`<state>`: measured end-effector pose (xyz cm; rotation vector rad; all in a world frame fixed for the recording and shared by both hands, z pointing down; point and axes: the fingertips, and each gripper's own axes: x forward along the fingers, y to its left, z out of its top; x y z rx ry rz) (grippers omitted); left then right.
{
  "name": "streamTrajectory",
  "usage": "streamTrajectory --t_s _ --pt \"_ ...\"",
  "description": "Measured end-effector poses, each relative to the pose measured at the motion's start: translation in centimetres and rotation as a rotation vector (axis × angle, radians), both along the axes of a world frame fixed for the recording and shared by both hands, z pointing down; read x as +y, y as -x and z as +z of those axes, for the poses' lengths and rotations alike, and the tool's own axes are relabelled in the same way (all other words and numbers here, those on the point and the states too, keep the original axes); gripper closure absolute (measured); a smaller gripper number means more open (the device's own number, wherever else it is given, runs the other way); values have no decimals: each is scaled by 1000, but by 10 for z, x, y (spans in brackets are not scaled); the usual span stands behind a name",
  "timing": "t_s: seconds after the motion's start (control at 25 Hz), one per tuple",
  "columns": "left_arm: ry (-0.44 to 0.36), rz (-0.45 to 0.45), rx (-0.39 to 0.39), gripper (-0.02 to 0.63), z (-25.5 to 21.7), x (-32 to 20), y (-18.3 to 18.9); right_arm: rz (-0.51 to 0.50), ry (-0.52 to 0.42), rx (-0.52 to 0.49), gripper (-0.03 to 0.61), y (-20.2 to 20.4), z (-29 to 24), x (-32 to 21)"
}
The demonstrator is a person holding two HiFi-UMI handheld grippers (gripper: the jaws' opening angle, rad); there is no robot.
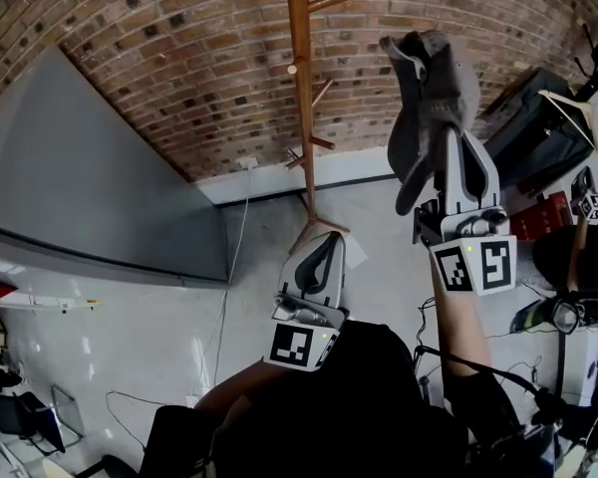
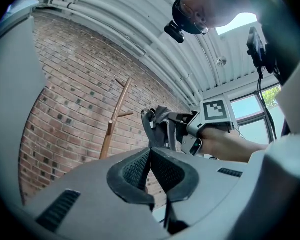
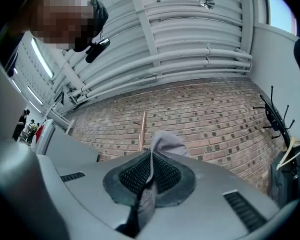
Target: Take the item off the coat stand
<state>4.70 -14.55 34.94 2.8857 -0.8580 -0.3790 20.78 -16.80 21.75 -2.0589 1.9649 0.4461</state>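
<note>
A grey cap (image 1: 434, 98) hangs in the air to the right of the wooden coat stand (image 1: 300, 88), clear of its pegs. My right gripper (image 1: 445, 142) is shut on the cap's lower part. In the right gripper view the grey cloth (image 3: 166, 143) is pinched between the shut jaws of the right gripper (image 3: 150, 158), with the stand's pole (image 3: 141, 131) behind. My left gripper (image 1: 323, 245) is held lower, near the stand's base, shut with nothing in it. In the left gripper view, the left gripper (image 2: 151, 152) points at the cap (image 2: 159, 126) and the stand (image 2: 115, 119).
A brick wall (image 1: 179, 58) stands behind the stand. A large grey panel (image 1: 100, 167) leans at the left. Black gear and a white hanger (image 1: 563, 113) crowd the right side. Cables (image 1: 229, 257) run over the pale floor. A black rack (image 3: 275, 116) stands far right.
</note>
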Motion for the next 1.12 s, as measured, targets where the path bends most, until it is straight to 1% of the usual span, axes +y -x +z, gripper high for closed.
streamTrajectory --t_s 0.08,0.2,0.4,0.6,0.68,0.8,0.96,1.12 --pt "-8 -11 -9 597 0 12 2 -26 1 0 557 11 7 19" --pt "-29 -39 12 597 -10 30 3 -51 13 8 557 27 15 48" --pt "-40 -71 7 597 -17 80 7 -92 66 -11 557 51 39 104" --pt "-17 -108 -16 597 -10 135 12 -126 111 -54 557 66 67 159" --pt "-11 -114 -28 597 -8 153 14 -139 127 -56 557 73 77 176" --pt "-18 -127 -43 597 -6 172 16 -158 140 -17 557 88 88 196" --pt "-9 -145 -56 597 0 190 24 -161 159 -14 557 104 104 217" --pt "-16 -157 -64 597 0 195 30 -169 178 -27 557 116 115 226"
